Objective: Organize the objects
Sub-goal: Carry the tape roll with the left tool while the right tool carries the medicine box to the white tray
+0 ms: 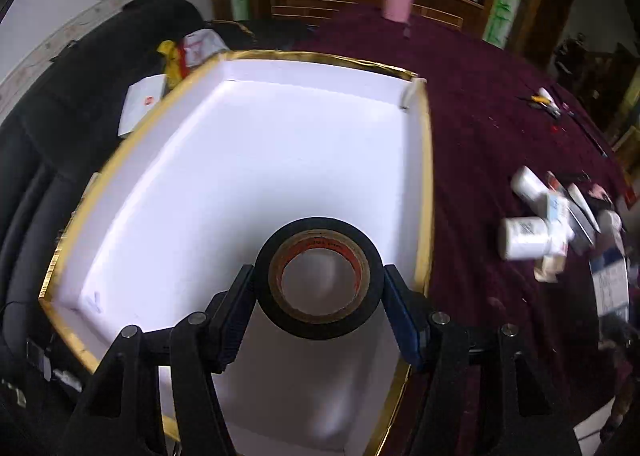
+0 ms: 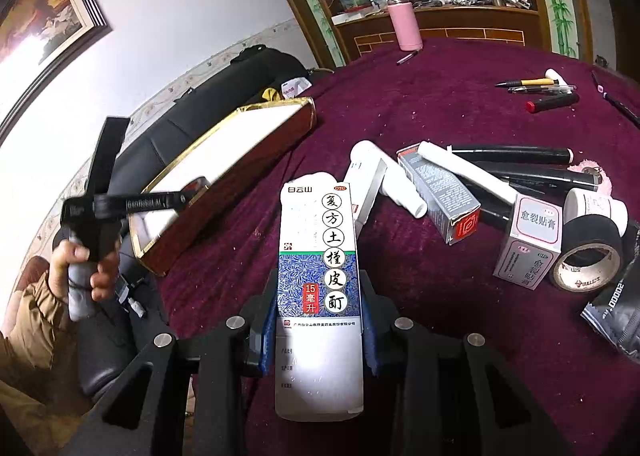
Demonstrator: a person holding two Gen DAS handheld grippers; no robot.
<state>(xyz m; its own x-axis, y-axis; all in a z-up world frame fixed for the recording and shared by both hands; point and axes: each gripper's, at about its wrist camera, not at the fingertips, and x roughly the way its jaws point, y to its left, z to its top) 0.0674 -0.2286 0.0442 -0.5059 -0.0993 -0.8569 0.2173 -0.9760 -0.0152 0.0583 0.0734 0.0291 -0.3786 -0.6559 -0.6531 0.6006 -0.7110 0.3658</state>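
Note:
My left gripper [image 1: 320,280] is shut on a black tape roll [image 1: 319,276] and holds it over the near part of a white box with a gold rim [image 1: 425,192]. The box holds nothing else. My right gripper [image 2: 319,320] is shut on a white and blue medicine box [image 2: 318,276] and holds it above the maroon tablecloth [image 2: 440,104]. In the right wrist view the gold-rimmed box [image 2: 240,160] lies to the left, with the left gripper [image 2: 192,192] over it in a hand.
A pile lies on the cloth at right: white bottles [image 2: 400,192], small cartons [image 2: 528,240], a second tape roll [image 2: 588,256], black markers [image 2: 516,154], a black pouch [image 2: 616,312]. Pens [image 2: 540,86] and a pink flask [image 2: 405,26] stand farther back. A black sofa [image 1: 60,104] is at left.

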